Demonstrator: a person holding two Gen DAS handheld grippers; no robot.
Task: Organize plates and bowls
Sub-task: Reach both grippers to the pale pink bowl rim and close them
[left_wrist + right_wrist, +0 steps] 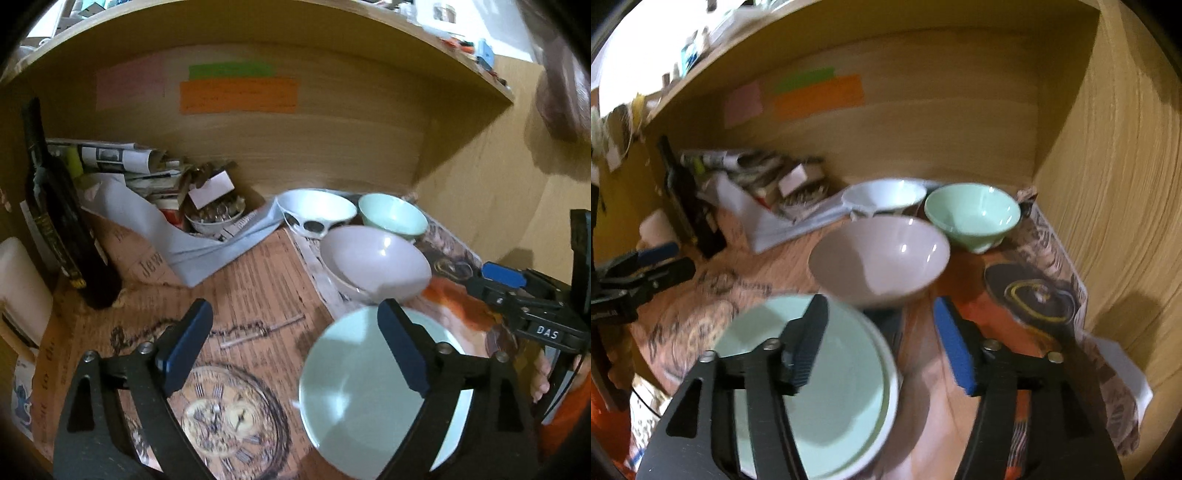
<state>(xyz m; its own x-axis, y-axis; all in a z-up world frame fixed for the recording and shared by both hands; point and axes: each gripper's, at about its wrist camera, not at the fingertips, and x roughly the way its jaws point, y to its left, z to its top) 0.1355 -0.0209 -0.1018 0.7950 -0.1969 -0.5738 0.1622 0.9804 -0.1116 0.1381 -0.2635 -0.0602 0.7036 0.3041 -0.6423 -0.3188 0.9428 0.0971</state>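
Two tongs, left tongs and right tongs, hang open and empty over the stacked green plates at 6 o'clock on the desk, apparently freshly set, three bowls grouped at 12.

My left gripper points forward and down, its jaws spread wide with nothing pinched between the blue pads. My right gripper tilts down the same way, jaws parted less widely and also gripping nothing (one pad shows bright blue, the other looks dark). From the left camera the right gripper juts in at the right edge, with my fingers curled on its handle below; from the right camera the left one shows at the left edge.
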